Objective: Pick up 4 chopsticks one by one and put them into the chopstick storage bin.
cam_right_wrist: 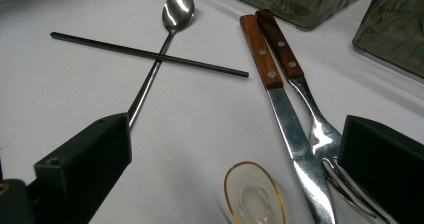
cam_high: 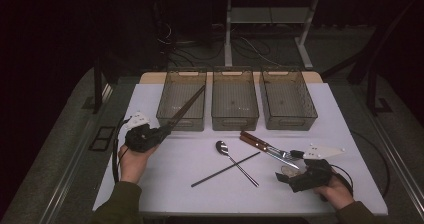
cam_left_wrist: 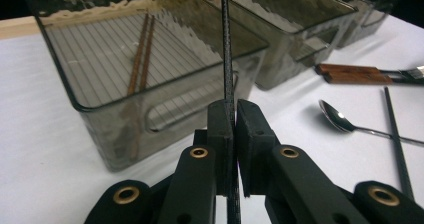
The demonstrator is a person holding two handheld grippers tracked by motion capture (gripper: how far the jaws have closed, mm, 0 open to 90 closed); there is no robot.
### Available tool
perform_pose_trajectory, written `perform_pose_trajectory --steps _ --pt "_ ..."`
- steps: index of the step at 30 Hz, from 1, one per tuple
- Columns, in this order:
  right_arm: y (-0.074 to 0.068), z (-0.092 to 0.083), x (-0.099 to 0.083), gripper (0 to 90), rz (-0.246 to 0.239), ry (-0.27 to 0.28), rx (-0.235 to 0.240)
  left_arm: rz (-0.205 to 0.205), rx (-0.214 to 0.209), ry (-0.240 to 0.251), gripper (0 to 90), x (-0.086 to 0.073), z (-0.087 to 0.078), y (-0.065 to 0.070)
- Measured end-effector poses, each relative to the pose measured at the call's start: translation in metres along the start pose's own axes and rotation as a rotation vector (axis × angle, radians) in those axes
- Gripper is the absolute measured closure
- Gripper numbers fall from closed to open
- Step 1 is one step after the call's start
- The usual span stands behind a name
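White cloth covers the table [cam_high: 165, 184], with three smoky translucent plastic bins [cam_high: 235, 100] at its far edge. Left gripper [cam_left_wrist: 234, 115] is clenched on a thin black chopstick [cam_left_wrist: 226, 44] slanting over the leftmost bin; right gripper [cam_right_wrist: 235, 156] rests released above a small gold-rimmed glass dish [cam_right_wrist: 254, 194].

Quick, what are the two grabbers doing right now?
Left gripper: shut on a black chopstick, over the left bin.
Right gripper: open, holding nothing.
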State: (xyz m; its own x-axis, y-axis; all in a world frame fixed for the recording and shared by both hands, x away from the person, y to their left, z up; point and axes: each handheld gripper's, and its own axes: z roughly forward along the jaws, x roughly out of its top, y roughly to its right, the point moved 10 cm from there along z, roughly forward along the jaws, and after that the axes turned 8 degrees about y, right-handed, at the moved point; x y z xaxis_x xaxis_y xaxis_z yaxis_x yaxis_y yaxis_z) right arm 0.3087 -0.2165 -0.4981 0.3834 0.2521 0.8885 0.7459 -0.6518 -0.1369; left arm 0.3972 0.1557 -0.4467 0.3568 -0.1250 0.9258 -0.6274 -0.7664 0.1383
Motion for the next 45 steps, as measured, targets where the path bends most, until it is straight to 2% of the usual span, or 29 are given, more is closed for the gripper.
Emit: perform_pose_trajectory --steps 7,8,14,21,27,36,45 --pt "0.001 0.000 0.000 0.6 0.001 -0.001 -0.001 -0.002 0.017 0.013 85.2 0.011 0.004 -0.010" --pt "0.001 0.000 0.000 0.7 0.001 -0.001 -0.002 -0.016 0.021 0.022 85.2 0.013 0.005 -0.011" --pt "0.001 -0.001 0.000 0.6 0.008 0.001 -0.004 -0.012 0.024 0.030 85.2 0.025 0.010 -0.018" --pt "0.001 -0.001 0.000 0.7 0.007 0.001 -0.003 -0.036 0.044 0.041 85.2 0.036 0.024 -0.027" --pt "0.001 -0.001 0.000 0.6 0.009 0.003 -0.003 -0.042 0.067 0.036 85.2 0.047 0.038 -0.037" --pt "0.000 -0.002 0.000 0.6 0.008 0.003 -0.001 -0.021 0.096 0.009 85.2 0.058 0.062 -0.050" --pt "-0.001 -0.002 0.001 0.6 0.007 0.008 0.007 -0.043 0.128 -0.027 85.2 0.060 0.087 -0.063"
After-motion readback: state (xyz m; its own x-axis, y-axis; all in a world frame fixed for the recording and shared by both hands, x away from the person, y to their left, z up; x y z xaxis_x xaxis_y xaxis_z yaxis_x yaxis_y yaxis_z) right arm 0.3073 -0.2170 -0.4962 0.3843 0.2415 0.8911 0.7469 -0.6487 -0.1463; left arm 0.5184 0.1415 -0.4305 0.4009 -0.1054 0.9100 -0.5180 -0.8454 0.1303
